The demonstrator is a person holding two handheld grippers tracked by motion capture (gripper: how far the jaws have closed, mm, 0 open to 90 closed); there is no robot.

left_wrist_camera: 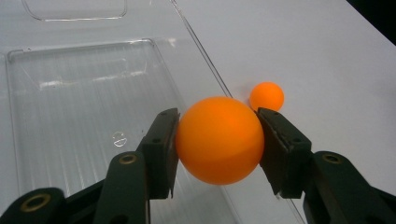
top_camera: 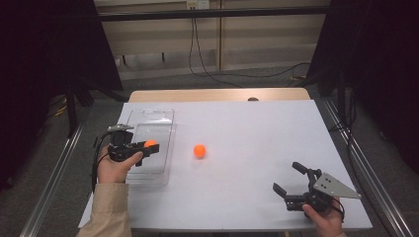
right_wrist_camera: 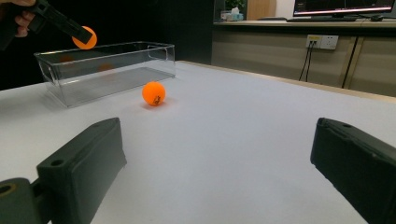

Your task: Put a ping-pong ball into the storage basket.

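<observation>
My left gripper (top_camera: 147, 147) is shut on an orange ball (top_camera: 151, 143) and holds it above the near right part of a clear plastic box (top_camera: 148, 116) at the table's left. In the left gripper view the ball (left_wrist_camera: 219, 140) is pinched between both pads, over the box's right wall (left_wrist_camera: 205, 56). A second orange ball (top_camera: 199, 150) lies on the white table just right of the box, also seen in the right gripper view (right_wrist_camera: 153, 93). My right gripper (top_camera: 286, 177) rests near the front right corner, jaws wide apart with nothing between them (right_wrist_camera: 217, 154).
The white table (top_camera: 257, 123) has a wooden strip (top_camera: 217, 95) along its far edge. Dark curtains (top_camera: 44, 49) hang at both sides, metal rails (top_camera: 54, 173) flank the table, and cables (top_camera: 207, 69) lie on the floor beyond.
</observation>
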